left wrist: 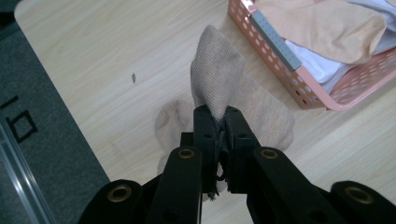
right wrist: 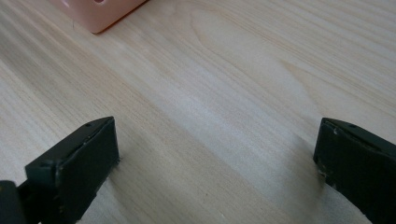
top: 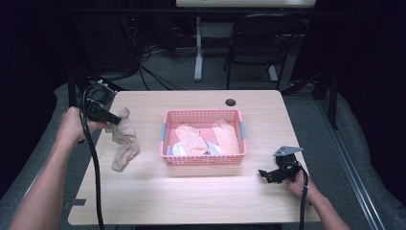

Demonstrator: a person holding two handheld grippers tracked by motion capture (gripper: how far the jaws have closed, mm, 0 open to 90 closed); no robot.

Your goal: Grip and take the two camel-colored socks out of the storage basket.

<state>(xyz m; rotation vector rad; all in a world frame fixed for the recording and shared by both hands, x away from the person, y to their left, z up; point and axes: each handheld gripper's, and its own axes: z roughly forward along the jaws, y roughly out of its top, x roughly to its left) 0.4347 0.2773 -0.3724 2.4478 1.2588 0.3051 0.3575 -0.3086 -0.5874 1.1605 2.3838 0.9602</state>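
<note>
Right gripper (top: pixel 266 175) near-right, jaws apart, empty | left gripper (left wrist: pixel 219 119) clamps beige sock (left wrist: pixel 219 79) | soft, light, limp; pinch cuff | basket (top: pixel 203 159) centre

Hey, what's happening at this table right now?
A person is working with two handheld grippers at a wooden table. The left gripper is shut on a beige sock, lifting one end while the rest hangs down to the table, left of a pink basket that holds more socks and some white cloth. The right gripper is open and holds nothing, low over bare table to the basket's right.
</note>
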